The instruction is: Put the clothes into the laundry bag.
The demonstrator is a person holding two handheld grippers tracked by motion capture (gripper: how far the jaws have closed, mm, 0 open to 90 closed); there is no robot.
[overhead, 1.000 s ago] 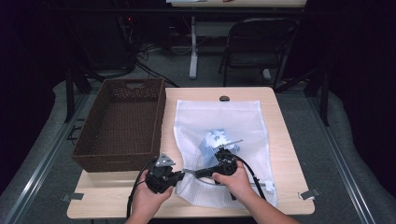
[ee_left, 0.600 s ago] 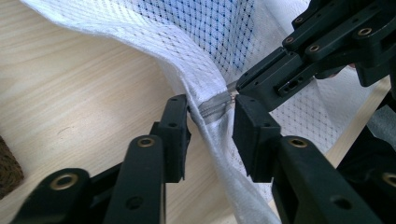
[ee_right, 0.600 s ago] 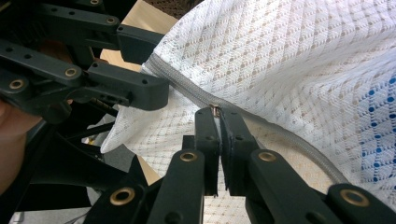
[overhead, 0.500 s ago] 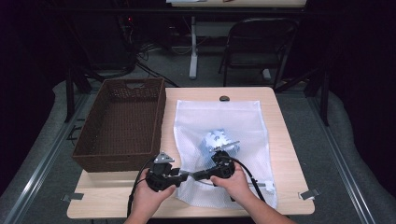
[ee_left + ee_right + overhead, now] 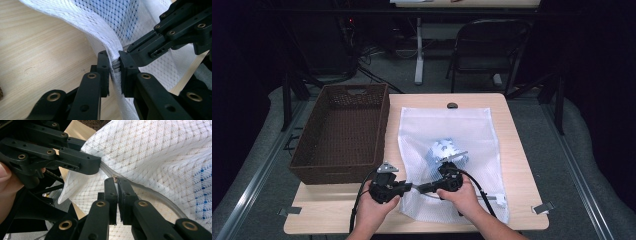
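Note:
A white mesh bag (image 5: 447, 135) lies flat on the table with a blue and white folded item (image 5: 443, 150) inside it. My left gripper (image 5: 411, 187) is at the bag's near left corner. In the left gripper view my left gripper (image 5: 114, 65) has just been closing, and its jaws pinch the bag's zipper hem (image 5: 115, 67). My right gripper (image 5: 419, 189) meets it tip to tip from the right. In the right gripper view my right gripper (image 5: 116, 183) is shut on the small zipper pull (image 5: 115, 179), with the zipper track (image 5: 160, 196) running off to the right.
A brown wicker basket (image 5: 343, 135) stands on the table's left half, beside the bag. A small black object (image 5: 452, 105) sits at the table's far edge. Bare wood (image 5: 512, 150) shows right of the bag. A folding chair (image 5: 484, 45) stands beyond the table.

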